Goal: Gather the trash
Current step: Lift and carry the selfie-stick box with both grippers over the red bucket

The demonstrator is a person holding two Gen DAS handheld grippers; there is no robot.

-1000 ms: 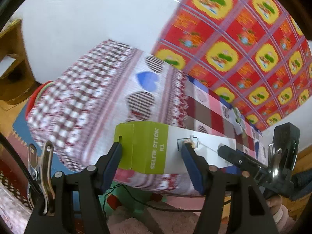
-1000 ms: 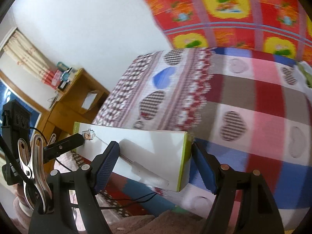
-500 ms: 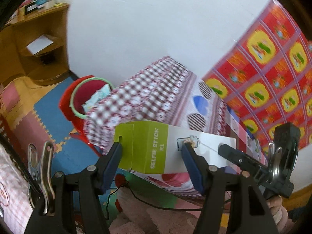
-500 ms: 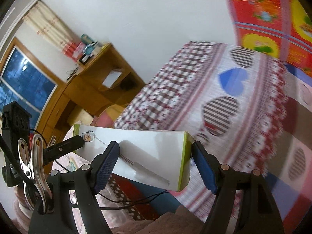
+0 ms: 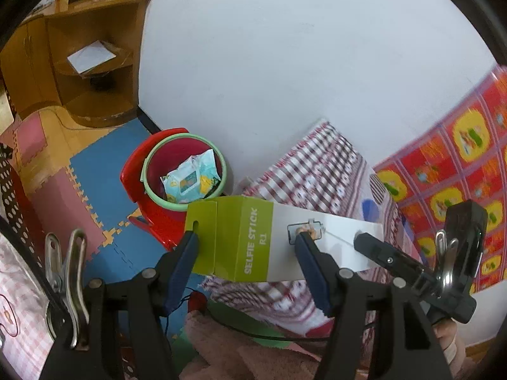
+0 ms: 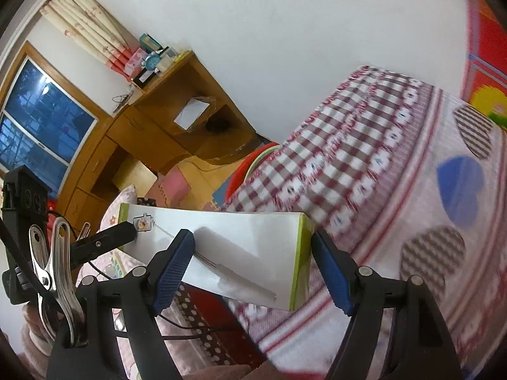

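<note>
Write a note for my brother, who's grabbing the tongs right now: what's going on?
Left tongs: shut on the green end of the selfie stick box.
Right tongs: shut on the box's white end.
The box hangs in the air between both, beside the bed.
Red bin on the floor already holds a wipes packet.
Left: carry the box over the bin and let go.

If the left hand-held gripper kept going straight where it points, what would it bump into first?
Carrying the selfie stick box, the left hand-held gripper would probably meet the checked bedspread edge first; depth is unclear.
</note>
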